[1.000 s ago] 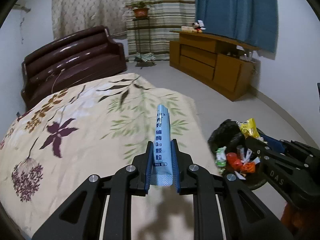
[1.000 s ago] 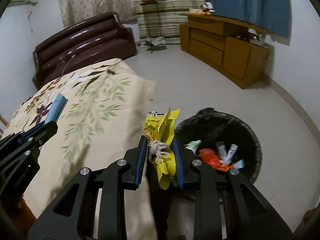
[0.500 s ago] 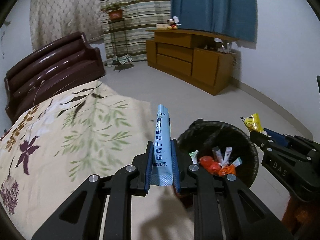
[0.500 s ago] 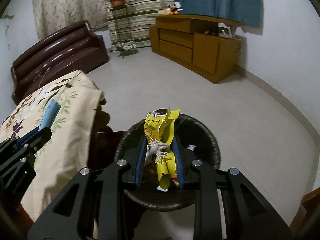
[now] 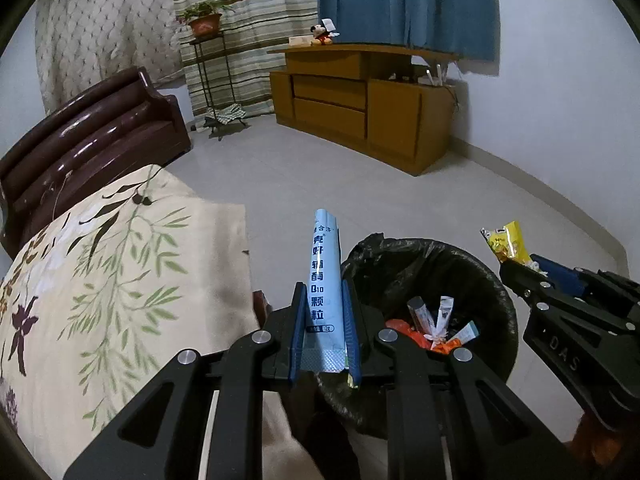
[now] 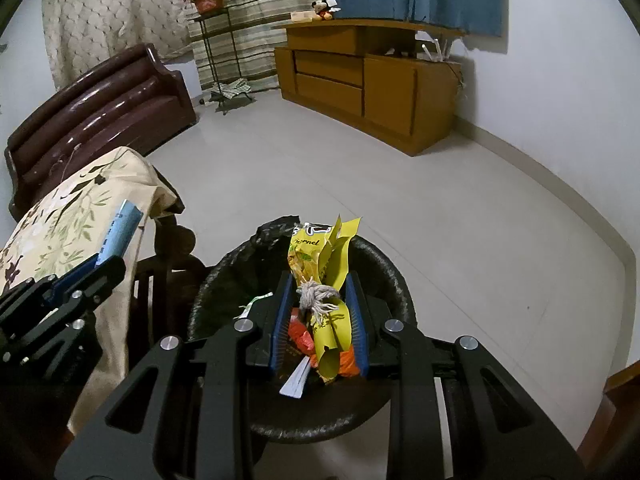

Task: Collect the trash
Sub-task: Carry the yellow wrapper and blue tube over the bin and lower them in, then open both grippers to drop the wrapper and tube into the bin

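Though crinkled, glossy yellow wrapper (image 6: 324,276)

Bin mouth (image 6: 384,256) unobstructed above, draped table (image 6: 132,176) just beside

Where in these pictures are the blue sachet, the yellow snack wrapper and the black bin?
blue sachet (image 5: 323,280): left wrist view, on its printed middle.
yellow snack wrapper (image 6: 320,256): right wrist view, on its upper printed part.
black bin (image 5: 496,300): left wrist view, on its liner's right inner wall.
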A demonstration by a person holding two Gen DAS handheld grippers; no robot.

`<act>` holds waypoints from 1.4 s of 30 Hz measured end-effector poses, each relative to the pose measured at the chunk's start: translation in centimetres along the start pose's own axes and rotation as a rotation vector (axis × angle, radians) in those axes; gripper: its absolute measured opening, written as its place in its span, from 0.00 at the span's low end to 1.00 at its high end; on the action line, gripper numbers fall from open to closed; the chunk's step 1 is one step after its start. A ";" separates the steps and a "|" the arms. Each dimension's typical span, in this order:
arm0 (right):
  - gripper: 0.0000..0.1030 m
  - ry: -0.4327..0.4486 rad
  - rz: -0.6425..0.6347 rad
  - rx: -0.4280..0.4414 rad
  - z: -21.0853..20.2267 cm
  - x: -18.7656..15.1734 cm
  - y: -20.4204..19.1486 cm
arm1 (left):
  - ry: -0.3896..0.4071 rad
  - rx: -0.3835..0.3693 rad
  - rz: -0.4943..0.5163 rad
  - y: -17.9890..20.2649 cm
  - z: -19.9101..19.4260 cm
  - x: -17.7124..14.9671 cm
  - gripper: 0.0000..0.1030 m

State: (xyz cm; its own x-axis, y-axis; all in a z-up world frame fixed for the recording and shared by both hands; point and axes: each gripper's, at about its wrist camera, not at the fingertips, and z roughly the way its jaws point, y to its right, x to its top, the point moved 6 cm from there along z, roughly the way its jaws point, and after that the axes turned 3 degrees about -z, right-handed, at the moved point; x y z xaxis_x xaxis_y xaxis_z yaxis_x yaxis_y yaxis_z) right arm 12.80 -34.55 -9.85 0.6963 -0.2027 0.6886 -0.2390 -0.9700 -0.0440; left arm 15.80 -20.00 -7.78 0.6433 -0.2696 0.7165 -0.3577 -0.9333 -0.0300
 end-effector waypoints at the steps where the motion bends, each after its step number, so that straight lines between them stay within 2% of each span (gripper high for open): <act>1: 0.25 0.000 0.001 -0.002 0.1 0.1 0.0 | -0.003 0.000 0.005 0.1 0.4 0.0 0.18; 7: 0.25 -0.005 0.009 -0.011 1.6 0.7 0.3 | -0.007 0.013 0.007 0.6 2.0 0.5 0.19; 8: 0.26 -0.007 0.009 -0.011 1.9 0.7 0.4 | -0.013 0.012 0.007 0.6 2.3 0.5 0.22; 9: 0.27 -0.009 0.007 -0.011 2.2 0.8 0.4 | -0.019 0.010 0.008 0.6 2.4 0.5 0.25; 10: 0.29 -0.010 0.009 -0.013 2.4 0.8 0.4 | -0.029 0.009 0.011 0.7 2.7 0.5 0.35; 11: 0.36 -0.010 0.014 -0.013 2.5 0.7 0.6 | -0.031 0.012 0.013 0.8 2.8 0.5 0.47; 12: 0.39 -0.007 0.022 -0.015 2.6 0.7 0.7 | -0.027 0.014 0.015 0.8 2.8 0.5 0.51; 16: 0.40 -0.007 0.032 -0.018 2.9 0.6 0.7 | -0.024 0.015 0.016 0.9 2.6 0.5 0.60; 21: 0.45 0.006 0.044 -0.026 2.5 0.5 0.9 | -0.014 0.015 -0.003 0.7 2.1 0.6 0.66; 31: 0.49 0.030 0.065 -0.049 0.9 0.3 1.5 | 0.014 0.021 -0.027 0.1 0.6 1.0 0.67; 39: 0.60 0.044 0.045 -0.052 -0.7 -0.4 0.5 | 0.049 0.028 -0.067 -1.4 -1.9 0.5 0.71; 42: 0.60 0.052 0.031 -0.053 -1.5 -0.6 -0.1 | 0.063 0.041 -0.072 -2.0 -3.0 0.3 0.73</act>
State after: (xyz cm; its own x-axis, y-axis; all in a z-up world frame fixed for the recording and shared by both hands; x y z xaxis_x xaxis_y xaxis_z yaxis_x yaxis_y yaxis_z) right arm 11.44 -34.15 -9.17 0.6518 -0.2242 0.7245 -0.2964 -0.9546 -0.0288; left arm 14.74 -17.48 -5.40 0.6220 -0.1868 0.7604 -0.2829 -0.9591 -0.0041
